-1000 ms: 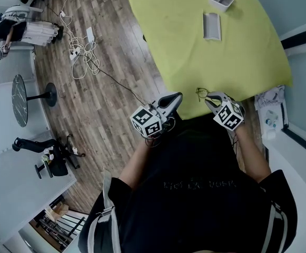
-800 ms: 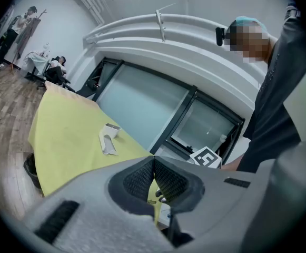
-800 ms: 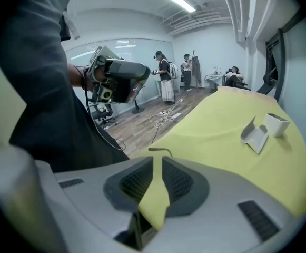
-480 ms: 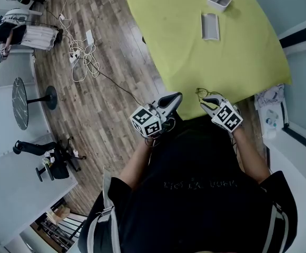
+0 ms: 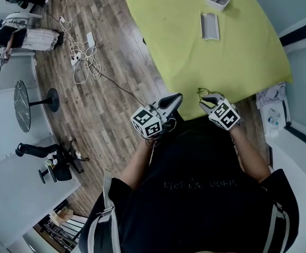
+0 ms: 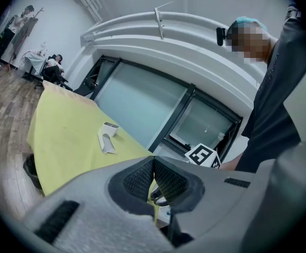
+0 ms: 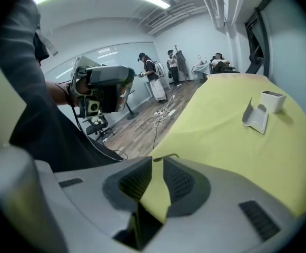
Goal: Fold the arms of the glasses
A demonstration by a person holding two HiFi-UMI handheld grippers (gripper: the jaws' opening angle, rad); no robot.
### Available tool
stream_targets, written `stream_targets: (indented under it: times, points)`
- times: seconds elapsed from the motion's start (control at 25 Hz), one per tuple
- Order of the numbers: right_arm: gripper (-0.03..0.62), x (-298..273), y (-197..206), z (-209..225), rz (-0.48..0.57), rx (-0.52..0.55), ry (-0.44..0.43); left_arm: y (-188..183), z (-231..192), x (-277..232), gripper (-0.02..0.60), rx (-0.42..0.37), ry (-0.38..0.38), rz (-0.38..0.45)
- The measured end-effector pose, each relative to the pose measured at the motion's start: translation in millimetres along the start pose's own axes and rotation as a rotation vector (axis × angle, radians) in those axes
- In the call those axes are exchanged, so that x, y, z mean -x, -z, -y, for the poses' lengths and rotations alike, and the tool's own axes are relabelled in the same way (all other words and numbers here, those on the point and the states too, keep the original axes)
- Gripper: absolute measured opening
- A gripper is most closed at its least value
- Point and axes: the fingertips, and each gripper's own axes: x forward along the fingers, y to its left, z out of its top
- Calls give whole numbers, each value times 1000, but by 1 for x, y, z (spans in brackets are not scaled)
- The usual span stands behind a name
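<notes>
Thin wire-framed glasses [image 5: 200, 93] lie at the near edge of the yellow-green table [image 5: 195, 51]. My right gripper [image 5: 204, 102] sits just behind them, its jaws a narrow gap apart. In the right gripper view one thin arm of the glasses [image 7: 166, 156] crosses just past the tips of that gripper [image 7: 158, 159], with yellow table showing through the gap. My left gripper [image 5: 175, 100] hangs off the table's edge to the left of the glasses. Its pads touch with nothing between them in the left gripper view [image 6: 154, 159].
A grey open glasses case [image 5: 210, 26] and a small white tray [image 5: 218, 0] lie on the far part of the table. White cables [image 5: 84, 57] trail over the wooden floor on the left, beside a round side table [image 5: 23, 101]. A window ledge [image 5: 273, 115] runs along the right.
My right gripper has crept a little to the left, closer to the glasses. The glasses and my left gripper stay where they were.
</notes>
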Motion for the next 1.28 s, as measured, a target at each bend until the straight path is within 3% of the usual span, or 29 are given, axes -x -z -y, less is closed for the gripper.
stream_targets:
  times: [0.6,1.28]
  points:
    - [41,18,19,20,87,-231,5,5,0,-10,18,9,31,-25]
    - [41,36,69,61,23,-365,83,8,3,-36,18,14,64,-74]
